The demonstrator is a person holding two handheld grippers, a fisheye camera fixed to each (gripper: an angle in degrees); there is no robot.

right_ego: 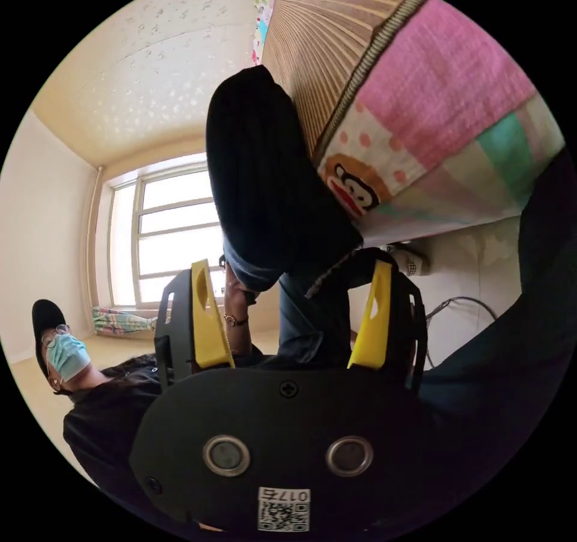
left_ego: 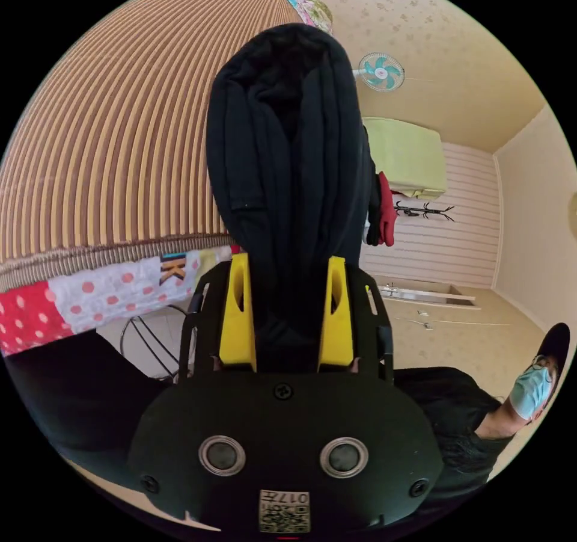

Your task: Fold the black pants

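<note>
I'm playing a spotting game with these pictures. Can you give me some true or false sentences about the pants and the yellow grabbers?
1. The left gripper is squeezing the black pants between its yellow jaws. True.
2. The right gripper is squeezed shut on the pants. False: its jaws stand wide apart, with cloth between them that they do not press.
3. A fan with blue-green blades shows in the left gripper view. True.
4. The striped mat is plain white. False: it has brown and tan stripes.
5. The quilt has a monkey face on it. True.
</note>
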